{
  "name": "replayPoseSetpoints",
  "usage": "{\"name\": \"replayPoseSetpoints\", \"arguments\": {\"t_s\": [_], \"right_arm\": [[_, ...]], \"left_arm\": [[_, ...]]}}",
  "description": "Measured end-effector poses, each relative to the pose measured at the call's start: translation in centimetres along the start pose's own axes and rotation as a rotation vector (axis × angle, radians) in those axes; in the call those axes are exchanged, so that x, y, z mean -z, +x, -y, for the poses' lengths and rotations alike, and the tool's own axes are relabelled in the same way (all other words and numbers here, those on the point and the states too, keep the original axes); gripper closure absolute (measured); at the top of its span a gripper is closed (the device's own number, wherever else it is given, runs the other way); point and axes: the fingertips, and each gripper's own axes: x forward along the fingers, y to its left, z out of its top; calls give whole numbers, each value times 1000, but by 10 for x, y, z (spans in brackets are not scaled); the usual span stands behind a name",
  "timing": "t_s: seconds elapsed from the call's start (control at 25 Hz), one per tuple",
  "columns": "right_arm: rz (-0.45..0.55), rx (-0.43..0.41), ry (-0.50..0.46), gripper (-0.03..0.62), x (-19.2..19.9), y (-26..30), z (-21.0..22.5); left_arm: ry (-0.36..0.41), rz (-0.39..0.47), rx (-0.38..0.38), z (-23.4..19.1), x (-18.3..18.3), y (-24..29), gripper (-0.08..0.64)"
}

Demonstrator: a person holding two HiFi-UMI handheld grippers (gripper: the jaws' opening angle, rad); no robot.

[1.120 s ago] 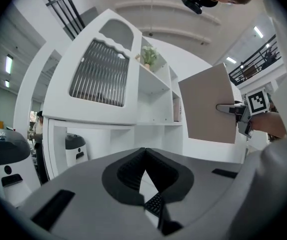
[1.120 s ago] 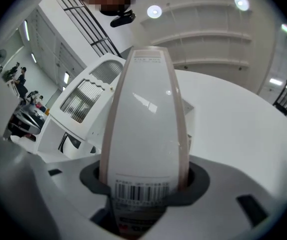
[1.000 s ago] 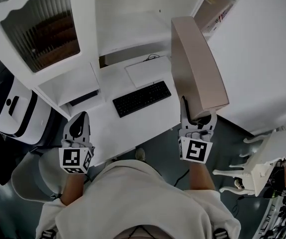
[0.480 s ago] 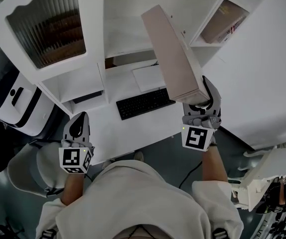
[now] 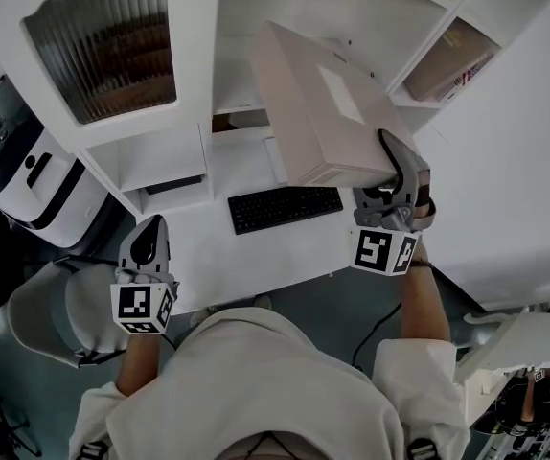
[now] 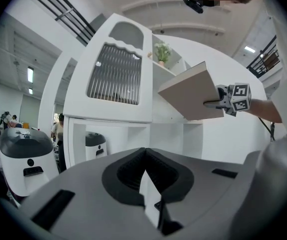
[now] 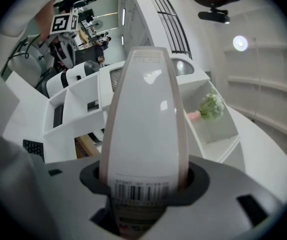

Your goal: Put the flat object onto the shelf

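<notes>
The flat object is a pale pink-beige flat box [image 5: 323, 113] with a white label on its face. My right gripper [image 5: 395, 175] is shut on its near end and holds it raised and tilted in front of the white shelf unit [image 5: 203, 56], above the desk. In the right gripper view the box [image 7: 146, 114] runs straight out from between the jaws [image 7: 144, 184], barcode end nearest. My left gripper [image 5: 148, 242] hangs low at the left over the desk edge, shut and empty. The left gripper view shows the box [image 6: 193, 91] from the side.
A black keyboard [image 5: 285, 207] lies on the white desk [image 5: 256, 257]. A ribbed-glass cabinet door [image 5: 103, 46] is at the left. Another box [image 5: 452, 56] lies in a right-hand compartment. A small plant [image 7: 211, 106] stands in a shelf niche. A grey chair [image 5: 55, 314] is at lower left.
My right gripper has lifted the box and swung it from near upright to a flatter tilt, its far end moving left toward the shelf opening. The left gripper has stayed put.
</notes>
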Motion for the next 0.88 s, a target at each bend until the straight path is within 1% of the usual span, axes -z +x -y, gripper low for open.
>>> {"name": "replayPoseSetpoints", "arguments": {"t_s": [0.24, 0.4, 0.72, 0.8, 0.88], "right_arm": [[27, -74, -124, 325, 9, 27, -15], [42, -114, -193, 324, 12, 42, -27], [64, -188, -359, 324, 23, 71, -55], [64, -197, -386, 319, 27, 78, -63], [62, -203, -389, 308, 29, 85, -70]], "left_arm": [[-2, -11, -47, -2, 3, 3, 568], [-5, -12, -75, -3, 4, 5, 568], [-8, -27, -126, -3, 9, 11, 568], [-10, -33, -139, -3, 11, 12, 568], [-15, -39, -151, -4, 14, 13, 568]]}}
